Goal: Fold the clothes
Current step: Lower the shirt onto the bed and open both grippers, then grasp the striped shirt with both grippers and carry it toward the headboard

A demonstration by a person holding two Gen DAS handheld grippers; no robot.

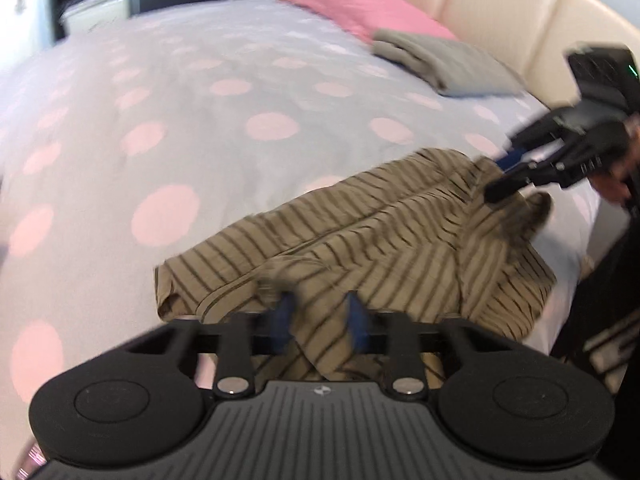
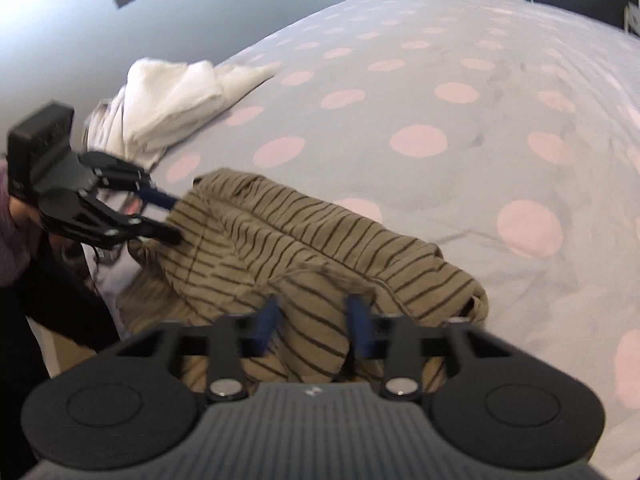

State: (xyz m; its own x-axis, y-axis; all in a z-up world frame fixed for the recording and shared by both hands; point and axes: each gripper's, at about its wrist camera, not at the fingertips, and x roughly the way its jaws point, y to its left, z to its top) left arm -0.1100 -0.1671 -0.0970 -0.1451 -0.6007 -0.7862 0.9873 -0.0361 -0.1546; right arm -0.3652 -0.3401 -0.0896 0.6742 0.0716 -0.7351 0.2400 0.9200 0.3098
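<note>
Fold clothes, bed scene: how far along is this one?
Done: a folded grey garment lies by the pink pillow. In hand: the striped tan garment, bunched, with left gripper and right gripper at its edges. Left: finishing it, plus the white pile.

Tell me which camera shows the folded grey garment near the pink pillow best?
The left wrist view: the folded grey garment lies in plain sight beside the pink pillow. The right wrist view does not show it at all.

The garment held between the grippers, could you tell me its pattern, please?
The garment is tan with thin dark stripes, clearest in the right wrist view.
</note>
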